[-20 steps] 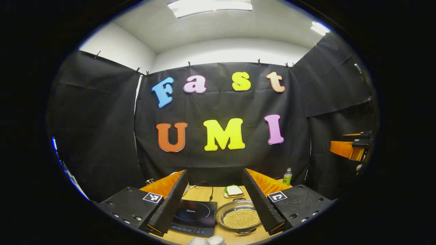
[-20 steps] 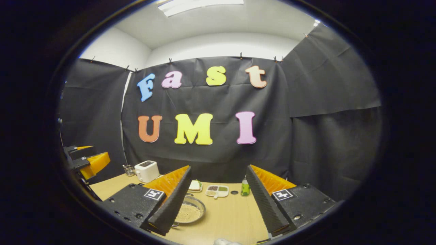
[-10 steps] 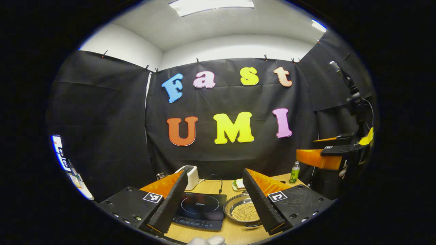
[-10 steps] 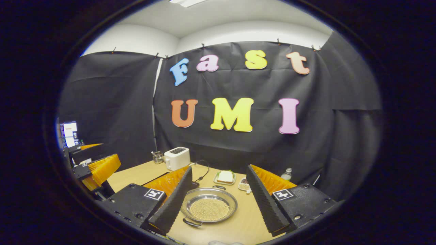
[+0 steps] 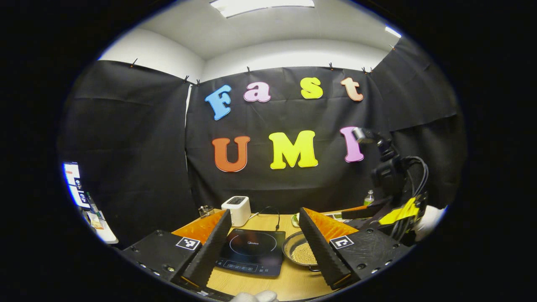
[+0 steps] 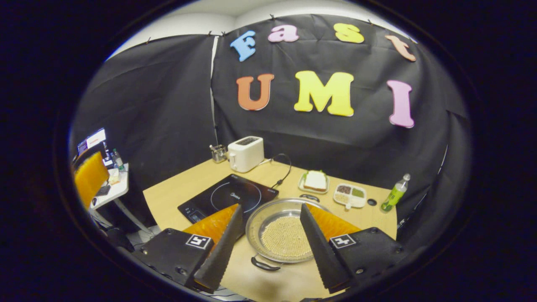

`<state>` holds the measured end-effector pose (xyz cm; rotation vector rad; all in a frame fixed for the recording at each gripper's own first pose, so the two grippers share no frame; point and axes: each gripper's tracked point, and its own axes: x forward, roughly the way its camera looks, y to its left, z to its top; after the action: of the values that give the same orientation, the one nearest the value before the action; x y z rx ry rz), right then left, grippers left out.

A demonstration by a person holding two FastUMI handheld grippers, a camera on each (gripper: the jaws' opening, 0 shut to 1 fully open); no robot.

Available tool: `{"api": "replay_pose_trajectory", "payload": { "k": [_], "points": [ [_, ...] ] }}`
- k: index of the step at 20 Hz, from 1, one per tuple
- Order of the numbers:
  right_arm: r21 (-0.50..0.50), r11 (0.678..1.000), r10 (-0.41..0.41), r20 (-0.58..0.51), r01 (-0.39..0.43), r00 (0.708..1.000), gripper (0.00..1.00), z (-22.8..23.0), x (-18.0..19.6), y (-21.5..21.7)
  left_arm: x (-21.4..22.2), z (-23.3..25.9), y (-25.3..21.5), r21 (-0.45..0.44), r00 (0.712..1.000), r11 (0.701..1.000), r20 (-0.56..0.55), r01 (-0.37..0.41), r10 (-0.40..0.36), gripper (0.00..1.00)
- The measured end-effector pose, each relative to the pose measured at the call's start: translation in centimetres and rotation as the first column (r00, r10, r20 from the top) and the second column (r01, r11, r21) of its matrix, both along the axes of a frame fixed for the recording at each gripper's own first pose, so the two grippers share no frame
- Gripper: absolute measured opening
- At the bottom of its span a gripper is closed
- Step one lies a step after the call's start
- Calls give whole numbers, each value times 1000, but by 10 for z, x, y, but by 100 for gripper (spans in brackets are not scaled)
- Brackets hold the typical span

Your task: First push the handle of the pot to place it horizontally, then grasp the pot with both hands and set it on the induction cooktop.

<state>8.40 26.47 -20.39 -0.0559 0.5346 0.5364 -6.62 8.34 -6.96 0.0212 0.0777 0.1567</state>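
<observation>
1. Nearest us in the left gripper view, the left gripper [image 5: 265, 245] hangs above the near edge of the wooden table [image 5: 289, 283], its jaws spread wide and nothing between them.
2. In the right gripper view, the right gripper [image 6: 269, 247] is likewise held above the table [image 6: 176, 193], jaws wide apart and empty, hovering over the near side of the pot [image 6: 284, 235] without touching it that we can see.
3. We find the pot sitting on the table just to the right of the induction cooktop [image 6: 228, 197], not on it. It is a shallow metal pan with a pale perforated or beaded insert.
4. One dark handle [image 6: 265, 265] curves at the pot's near rim, and a second handle [image 6: 309, 197] shows at its far rim.
5. In the left gripper view the pot [image 5: 300, 251] sits partly behind the left gripper's right finger, beside the induction cooktop [image 5: 251, 251].
6. Beyond the pot we see a plate with a sandwich [image 6: 315, 181], a divided dish [image 6: 350, 195] and a green bottle [image 6: 394, 193].
7. Farther back stand a white toaster [image 6: 246, 153] and a small glass holder [image 6: 218, 153] beside it, near the wall.
8. At the right of the left gripper view, we see the right gripper [image 5: 369, 212] over the table with a gloved hand [image 5: 428, 220] behind it.
</observation>
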Motion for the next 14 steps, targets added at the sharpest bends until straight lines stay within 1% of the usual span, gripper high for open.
{"api": "replay_pose_trajectory", "payload": {
  "k": [1,2,3,4,5,6,7,8,9,12,13,14],
  "points": [
    [2,1000,15,-45,-15,999,84,-15,-2,8,-1,-1,1,0,1000,1000,3,-2,2,96],
    [3,1000,24,-87,-23,996,81,-29,-2,15,-3,-3,1,0,1000,1000,3,-3,3,96],
    [3,1000,31,-125,-31,992,73,-44,-3,19,-3,-6,2,1,1000,1000,-3,-7,7,96],
    [1,999,40,-165,-40,986,64,-59,-5,24,-4,-10,5,2,1000,1000,-9,-14,14,96],
    [4,999,47,-207,-47,977,58,-73,-7,29,-5,-13,6,4,1000,1000,-14,-23,23,96],
    [2,998,54,-240,-56,969,47,-86,-9,32,-6,-16,9,4,999,1000,-21,-30,30,96],
    [-10,998,54,-271,-58,961,41,-97,-10,33,-7,-18,10,4,999,999,-26,-38,38,96],
    [-13,998,52,-296,-59,954,39,-108,-12,33,-7,-20,13,2,998,999,-30,-46,46,96],
    [-16,998,54,-317,-62,947,31,-117,-13,34,-9,-23,14,-2,998,999,-36,-52,52,96],
    [-40,996,59,-378,-81,924,18,-143,-18,36,-13,-32,21,-11,996,997,-52,-76,75,96],
    [-51,996,51,-393,-77,918,10,-152,-17,37,-14,-33,25,-9,995,996,-49,-84,84,96],
    [-62,996,39,-409,-70,912,14,-160,-17,35,-15,-34,27,-9,995,996,-50,-91,91,96]
  ]
}}
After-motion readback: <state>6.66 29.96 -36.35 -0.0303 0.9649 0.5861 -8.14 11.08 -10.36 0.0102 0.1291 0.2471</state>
